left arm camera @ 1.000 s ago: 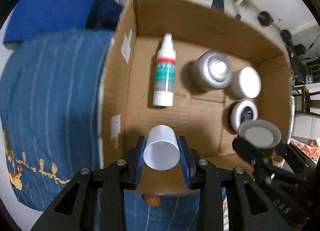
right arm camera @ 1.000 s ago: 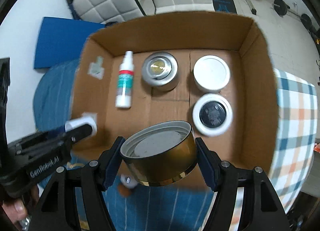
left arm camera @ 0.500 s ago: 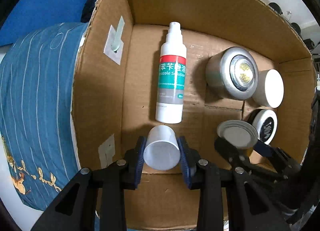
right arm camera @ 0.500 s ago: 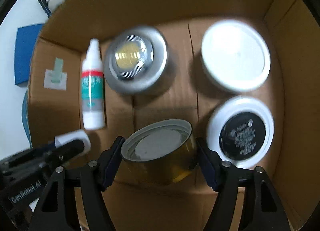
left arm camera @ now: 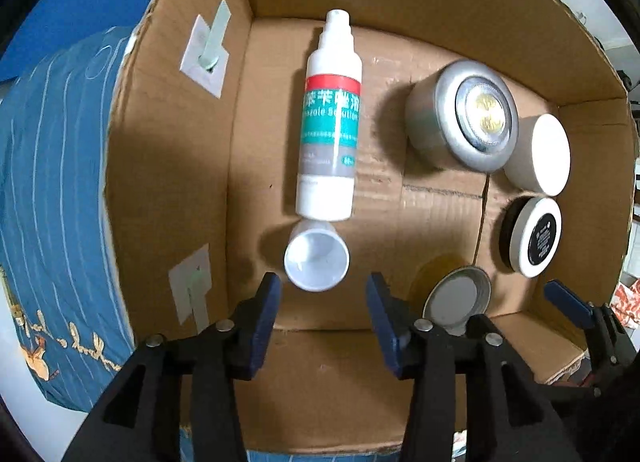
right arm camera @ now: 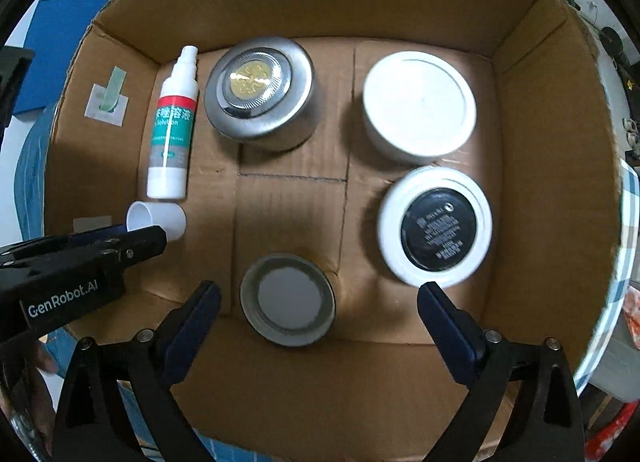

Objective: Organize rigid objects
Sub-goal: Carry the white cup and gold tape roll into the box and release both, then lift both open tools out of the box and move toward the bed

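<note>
Left gripper (left arm camera: 322, 302): black plastic frame with triangular cut-outs in the arms is seen. Blue pads (left arm camera: 264, 322) are fitted on the inner faces of both fingers. A round silver screw head is set in each finger link, four visible in the left wrist view. In the right wrist view, white lettering "GenRobot.AI" is printed on the black side of the body, and small screws are seen near the tip.

Right gripper (right arm camera: 318, 310): same build is noted, with black frame, dark blue pads (right arm camera: 448, 326), silver screw heads and triangular cut-outs.
</note>
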